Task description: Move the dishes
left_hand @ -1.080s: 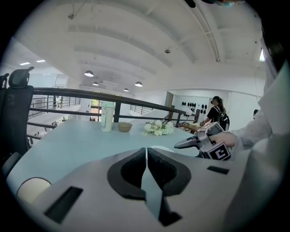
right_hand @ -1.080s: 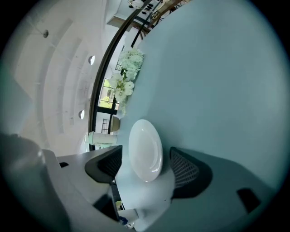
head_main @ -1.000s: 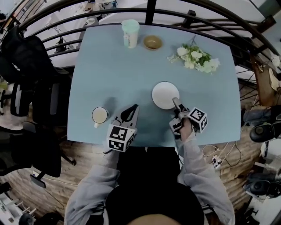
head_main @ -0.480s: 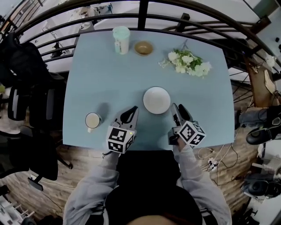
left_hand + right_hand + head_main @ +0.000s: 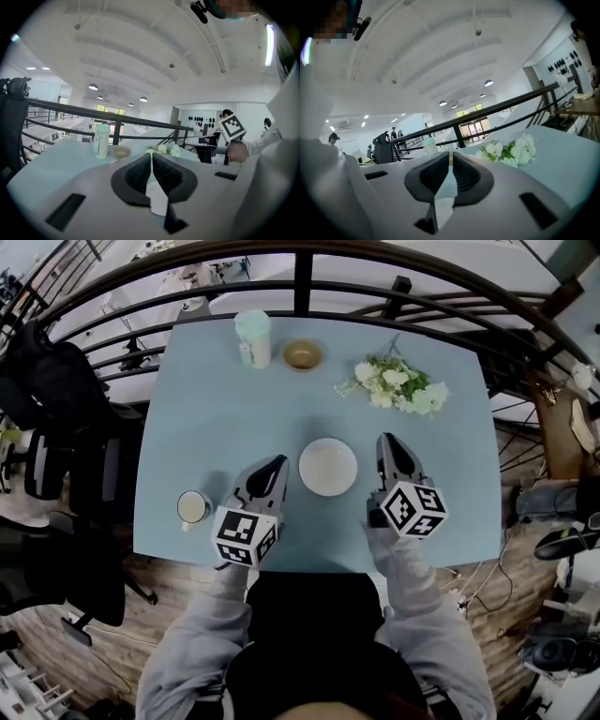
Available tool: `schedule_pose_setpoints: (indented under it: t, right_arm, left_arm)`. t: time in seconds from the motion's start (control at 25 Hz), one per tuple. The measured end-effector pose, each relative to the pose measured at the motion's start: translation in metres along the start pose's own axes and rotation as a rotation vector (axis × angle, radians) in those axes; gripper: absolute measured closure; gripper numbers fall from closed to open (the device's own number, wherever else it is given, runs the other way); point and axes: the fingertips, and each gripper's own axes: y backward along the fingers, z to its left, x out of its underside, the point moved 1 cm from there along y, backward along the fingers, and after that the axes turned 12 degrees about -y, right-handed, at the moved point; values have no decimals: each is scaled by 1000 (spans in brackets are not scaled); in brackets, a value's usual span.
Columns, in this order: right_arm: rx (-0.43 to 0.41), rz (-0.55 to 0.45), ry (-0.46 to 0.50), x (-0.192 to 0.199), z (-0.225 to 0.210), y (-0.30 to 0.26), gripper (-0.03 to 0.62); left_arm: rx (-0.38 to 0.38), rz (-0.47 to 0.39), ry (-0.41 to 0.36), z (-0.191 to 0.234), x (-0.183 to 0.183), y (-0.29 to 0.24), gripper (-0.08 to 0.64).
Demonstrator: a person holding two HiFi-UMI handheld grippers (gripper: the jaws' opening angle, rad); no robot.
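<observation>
Plate (image 5: 328, 466), white and bare, lies on the blue table (image 5: 225, 399) between the two grippers. Left of it the left gripper (image 5: 275, 465) has its jaws pressed together on nothing. Right of it the right gripper (image 5: 386, 442) has jaws that have just been closing, with nothing between them. Only the head view shows the plate and the mug (image 5: 193, 507) further left. Both gripper views look over it to the tumbler (image 5: 101, 140), brown bowl (image 5: 122, 152) and flowers (image 5: 509, 152) beyond. Each cube (image 5: 412, 509) bears black-and-white square markers.
</observation>
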Motion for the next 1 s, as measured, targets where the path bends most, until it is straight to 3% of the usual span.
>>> schedule_pose_setpoints:
  t: [0.2, 0.52, 1.0]
  right_arm:
    - [-30, 80, 29, -19, -9, -65, 572]
    - [-91, 313, 29, -5, -14, -200, 506]
    - [-5, 461, -32, 36, -36, -322, 440]
  left_arm:
    - [-49, 8, -27, 13, 1, -12, 535]
    - [-144, 41, -15, 45, 19, -29, 535]
    - [-212, 62, 31, 81, 43, -59, 535]
